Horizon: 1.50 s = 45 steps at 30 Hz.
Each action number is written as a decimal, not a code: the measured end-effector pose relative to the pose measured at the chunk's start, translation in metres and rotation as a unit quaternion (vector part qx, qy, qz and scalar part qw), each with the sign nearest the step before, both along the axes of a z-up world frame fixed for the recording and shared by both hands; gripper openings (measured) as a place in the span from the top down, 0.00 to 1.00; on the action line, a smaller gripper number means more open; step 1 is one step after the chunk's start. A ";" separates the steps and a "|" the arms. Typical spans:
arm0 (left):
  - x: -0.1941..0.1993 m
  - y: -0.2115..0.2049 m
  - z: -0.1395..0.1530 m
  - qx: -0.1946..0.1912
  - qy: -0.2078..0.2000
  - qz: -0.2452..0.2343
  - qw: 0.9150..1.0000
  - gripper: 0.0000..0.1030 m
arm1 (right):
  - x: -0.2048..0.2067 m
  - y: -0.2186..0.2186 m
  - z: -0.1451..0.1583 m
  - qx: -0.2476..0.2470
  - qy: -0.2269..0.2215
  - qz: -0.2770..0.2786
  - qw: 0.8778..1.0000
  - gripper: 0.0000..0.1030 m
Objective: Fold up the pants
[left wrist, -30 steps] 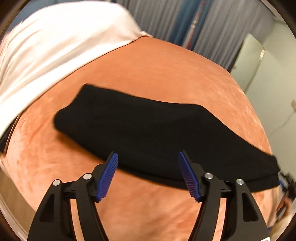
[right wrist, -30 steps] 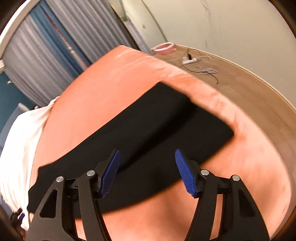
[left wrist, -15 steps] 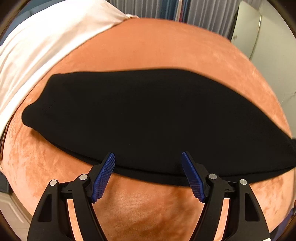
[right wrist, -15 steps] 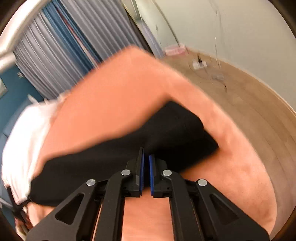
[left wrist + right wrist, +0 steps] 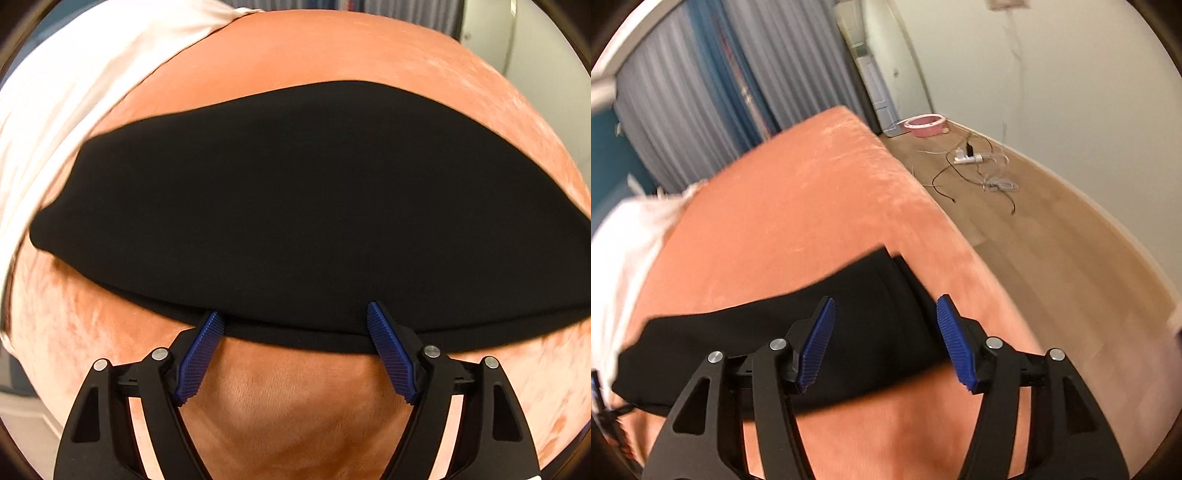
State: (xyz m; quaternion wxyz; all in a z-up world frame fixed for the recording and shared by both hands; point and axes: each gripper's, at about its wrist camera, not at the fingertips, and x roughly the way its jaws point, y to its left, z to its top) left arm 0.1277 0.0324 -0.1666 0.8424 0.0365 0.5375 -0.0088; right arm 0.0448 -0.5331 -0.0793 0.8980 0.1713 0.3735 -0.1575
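Observation:
The black pants [image 5: 306,206] lie folded in a long flat band across the orange velvet bed [image 5: 332,48]. My left gripper [image 5: 295,321] is open, its blue fingertips at the near edge of the pants, pressed low on the cover. In the right wrist view the pants [image 5: 798,332] stretch left from a folded end with layered edges. My right gripper [image 5: 884,314] is open and empty, hovering over that folded end near the bed's right edge.
A white sheet [image 5: 74,85] covers the far left of the bed. The bed's right edge [image 5: 923,192] drops to a wooden floor [image 5: 1052,236] with a power strip and cables [image 5: 967,158] and a pink basin [image 5: 925,125]. Grey curtains [image 5: 701,103] hang behind.
My right gripper was shut half a second ago and is now open, drawn back above the pants' folded end. My left gripper has moved closer and lower to the pants' near edge.

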 end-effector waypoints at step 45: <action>-0.044 0.090 0.056 -0.106 -0.069 0.051 0.991 0.31 | 0.032 0.452 -0.025 -0.086 0.029 0.489 0.868 0.45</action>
